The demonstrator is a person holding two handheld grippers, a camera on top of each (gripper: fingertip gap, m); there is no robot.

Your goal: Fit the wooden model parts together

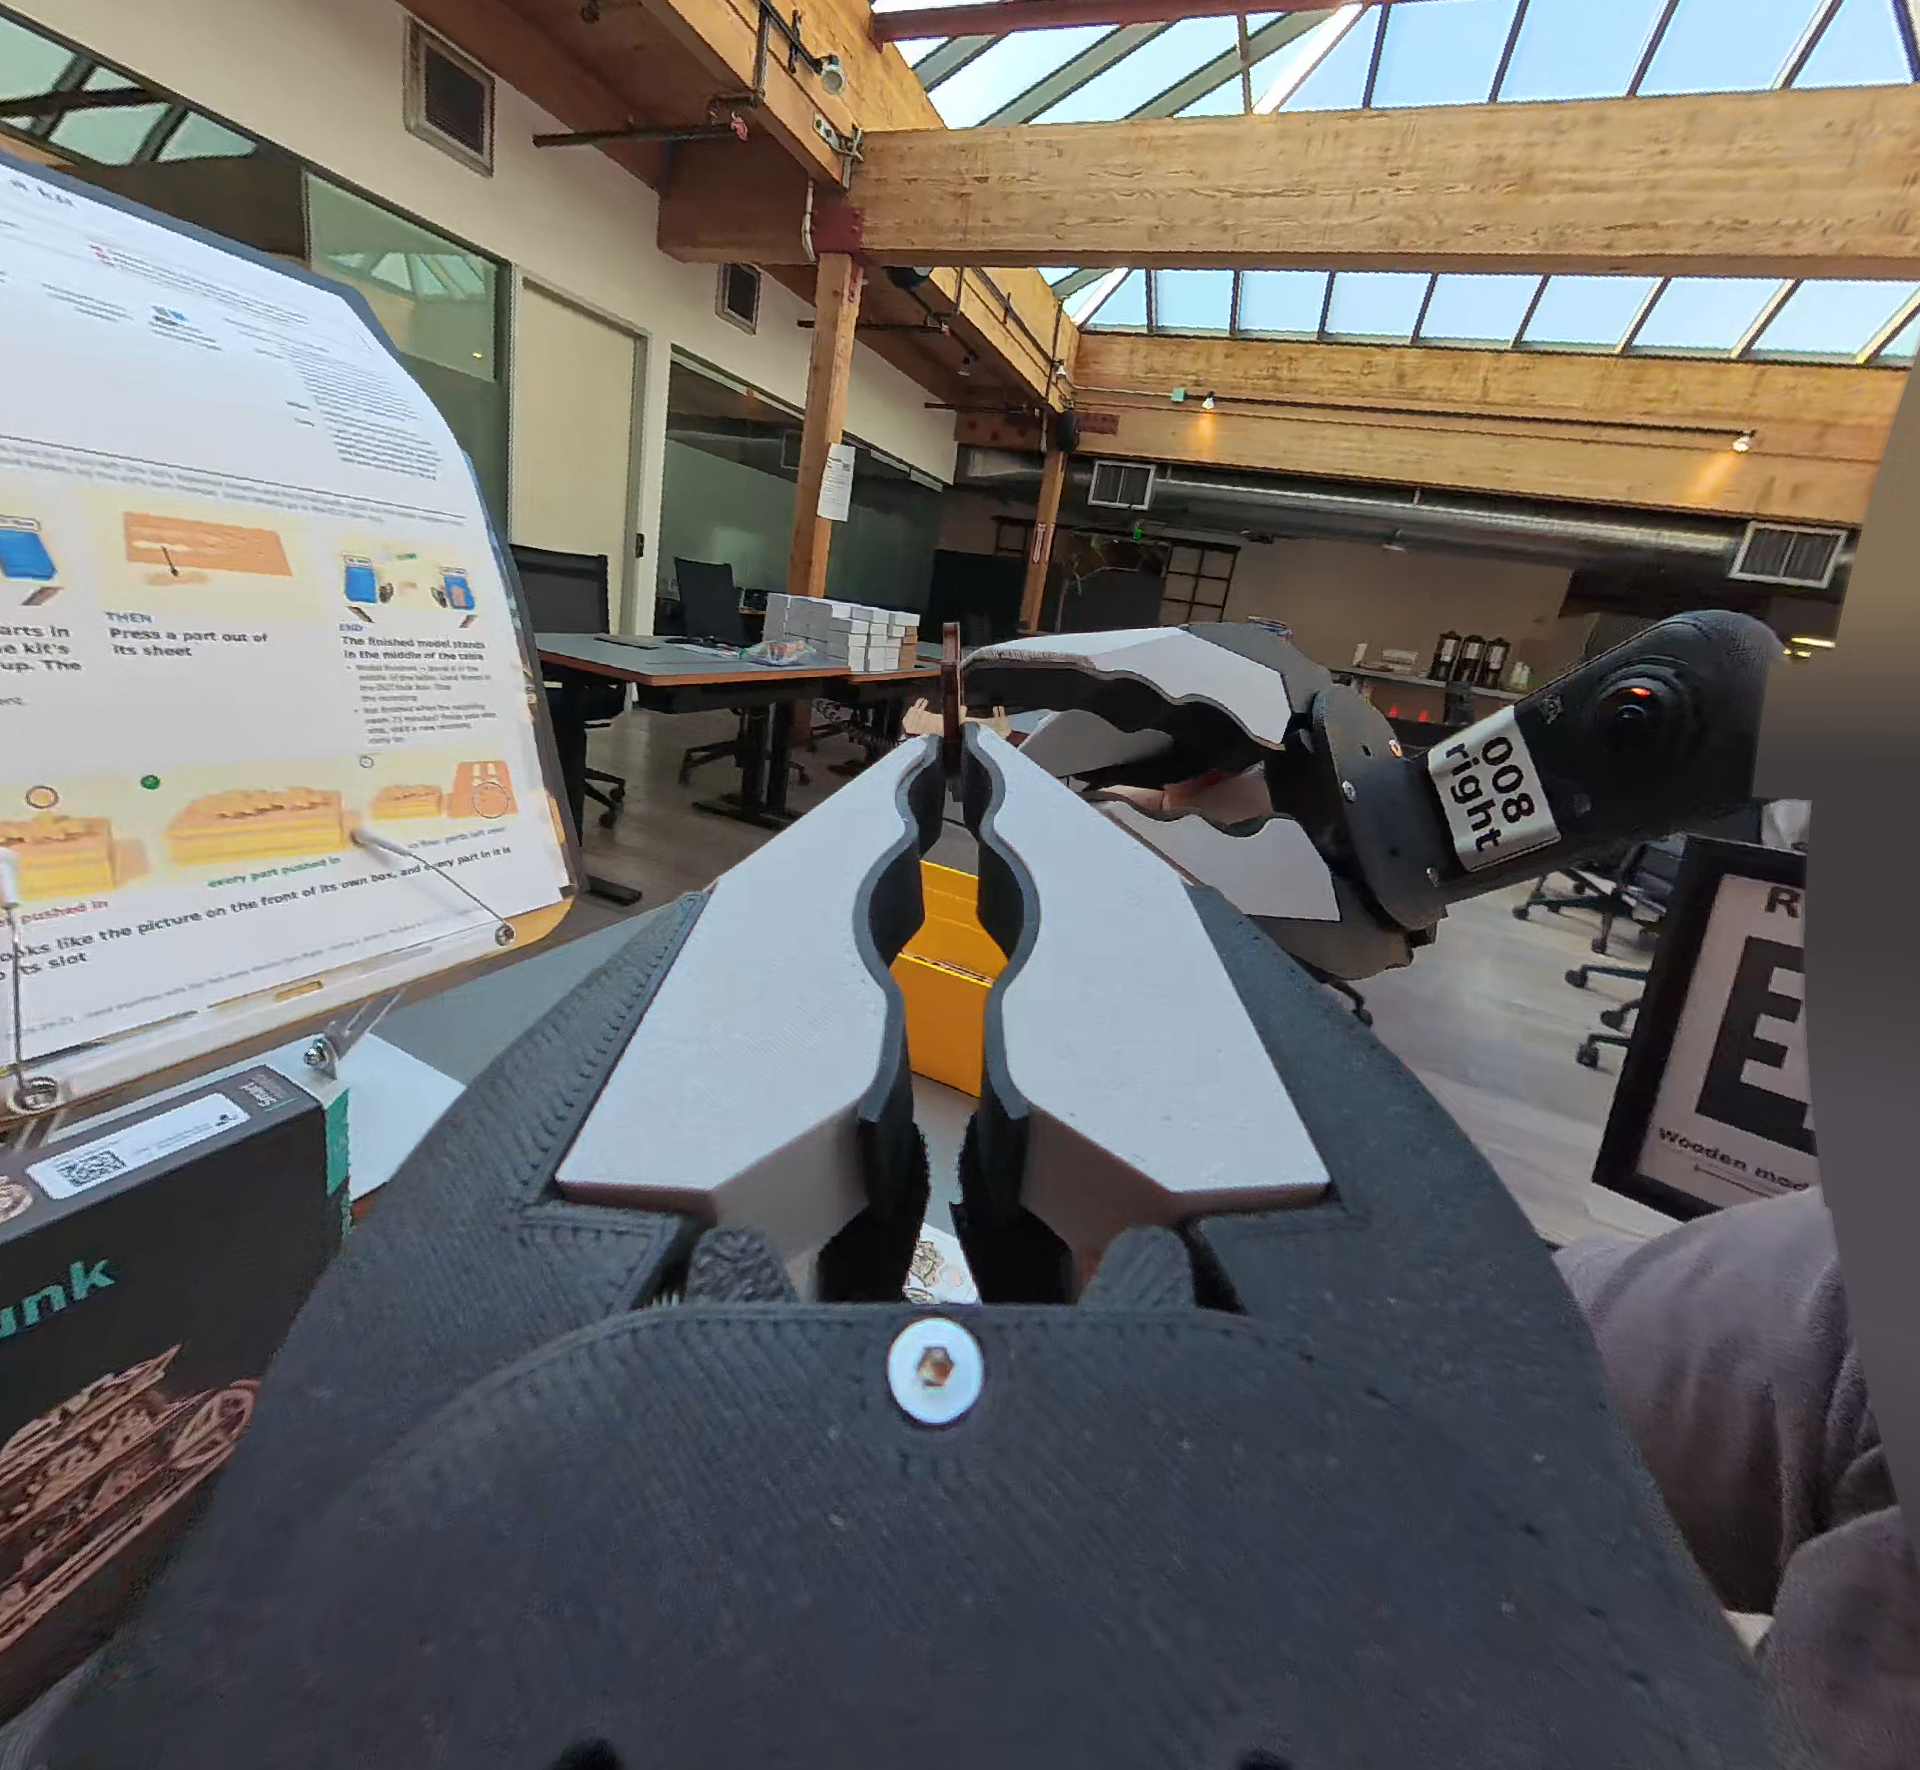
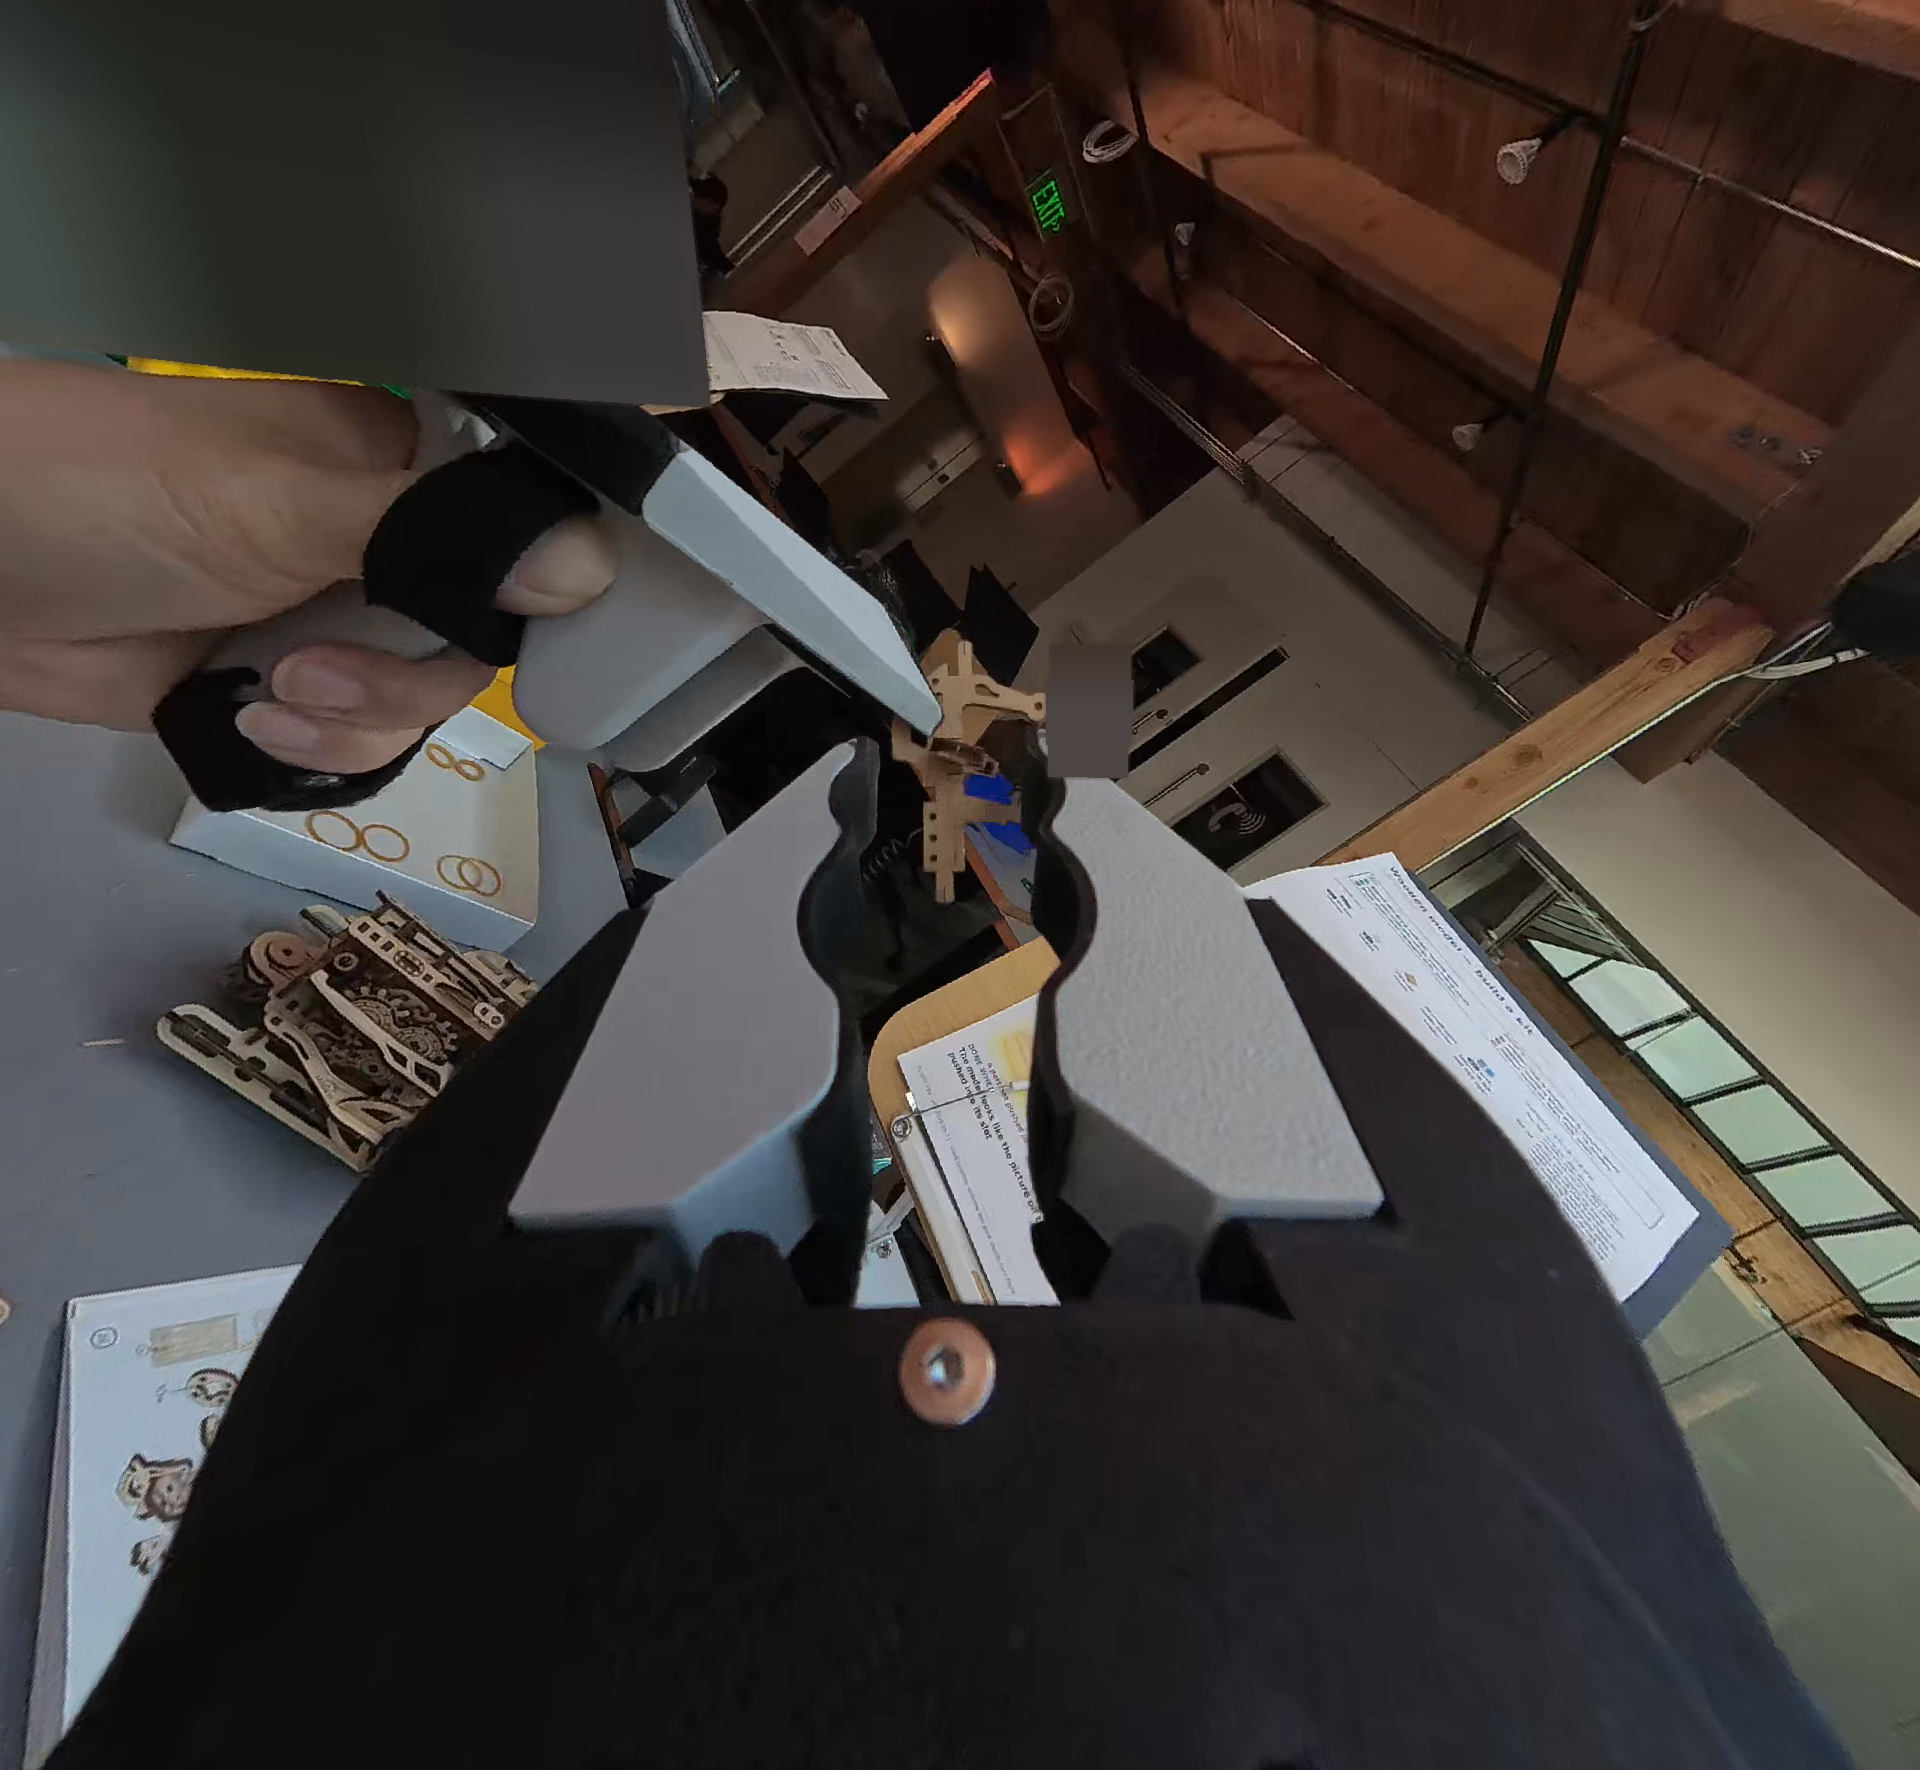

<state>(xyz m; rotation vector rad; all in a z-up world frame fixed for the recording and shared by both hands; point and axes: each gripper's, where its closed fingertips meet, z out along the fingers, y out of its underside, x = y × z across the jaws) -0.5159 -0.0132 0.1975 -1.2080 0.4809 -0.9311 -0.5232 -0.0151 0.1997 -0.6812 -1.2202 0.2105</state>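
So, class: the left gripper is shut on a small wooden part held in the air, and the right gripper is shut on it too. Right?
Not quite. The left gripper is shut on the wooden part, but the right gripper is open, as the right wrist view shows.

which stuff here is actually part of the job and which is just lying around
In use:
- left gripper, shut on small wooden part
- right gripper, open beside it
- partly built wooden model

Lying about:
- kit box
- instruction sheet
- yellow bin
- rubber bands
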